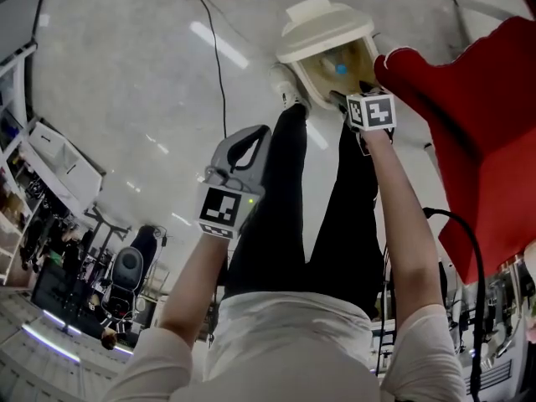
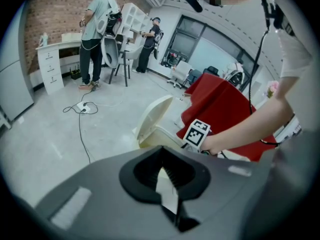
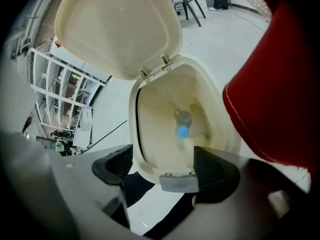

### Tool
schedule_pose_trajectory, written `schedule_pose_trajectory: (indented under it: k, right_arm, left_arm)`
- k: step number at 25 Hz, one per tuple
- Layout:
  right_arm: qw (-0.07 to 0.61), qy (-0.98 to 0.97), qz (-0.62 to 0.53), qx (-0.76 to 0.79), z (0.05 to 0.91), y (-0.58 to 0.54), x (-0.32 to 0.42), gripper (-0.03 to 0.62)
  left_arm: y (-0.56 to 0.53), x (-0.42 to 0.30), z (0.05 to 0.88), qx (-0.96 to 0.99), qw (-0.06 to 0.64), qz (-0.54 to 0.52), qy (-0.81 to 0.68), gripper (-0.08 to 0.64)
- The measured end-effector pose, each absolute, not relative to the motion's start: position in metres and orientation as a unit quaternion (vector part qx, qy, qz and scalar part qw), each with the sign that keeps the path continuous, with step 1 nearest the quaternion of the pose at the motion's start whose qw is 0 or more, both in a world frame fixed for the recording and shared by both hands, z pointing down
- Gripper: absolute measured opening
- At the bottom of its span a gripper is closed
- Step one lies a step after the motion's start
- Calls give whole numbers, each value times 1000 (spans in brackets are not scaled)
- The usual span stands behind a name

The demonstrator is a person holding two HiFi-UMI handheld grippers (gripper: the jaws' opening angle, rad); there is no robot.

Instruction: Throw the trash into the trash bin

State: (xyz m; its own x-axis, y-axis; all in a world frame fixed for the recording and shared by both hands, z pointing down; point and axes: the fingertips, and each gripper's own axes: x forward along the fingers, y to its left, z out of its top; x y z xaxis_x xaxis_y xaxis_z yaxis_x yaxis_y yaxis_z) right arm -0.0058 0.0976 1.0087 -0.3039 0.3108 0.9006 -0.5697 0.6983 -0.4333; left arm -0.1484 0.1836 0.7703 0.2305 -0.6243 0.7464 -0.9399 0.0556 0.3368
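The cream trash bin (image 1: 311, 72) stands on the floor at the top of the head view with its lid (image 3: 117, 26) swung up. A clear bottle with a blue cap (image 3: 182, 129) lies at the bottom of the bin. My right gripper (image 3: 162, 166) hangs just above the bin's near rim, open, with nothing between its pads; its marker cube (image 1: 371, 111) shows beside the bin. My left gripper (image 1: 261, 132) is lower left of the bin, away from it, and its jaws are shut with tips touching. It holds nothing that I can see.
A red cloth-covered table (image 1: 477, 124) lies right against the bin. The person's legs in black trousers (image 1: 293, 208) and a shoe (image 1: 287, 86) stand at the bin's foot. A black cable (image 1: 219, 65) crosses the floor. Two people (image 2: 95, 29) work at a white desk far back.
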Motion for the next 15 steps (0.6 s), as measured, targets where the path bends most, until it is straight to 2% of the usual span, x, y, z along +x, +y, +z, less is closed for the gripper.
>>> schedule_pose_trajectory:
  k: [7, 15]
  right_arm:
    - [573, -725, 374, 79, 980, 101, -2, 380]
    - [546, -754, 362, 45, 900, 109, 8, 376]
  left_arm:
    - [178, -143, 752, 657, 413, 180, -604, 4]
    - [166, -124, 704, 661, 399, 175, -611, 3]
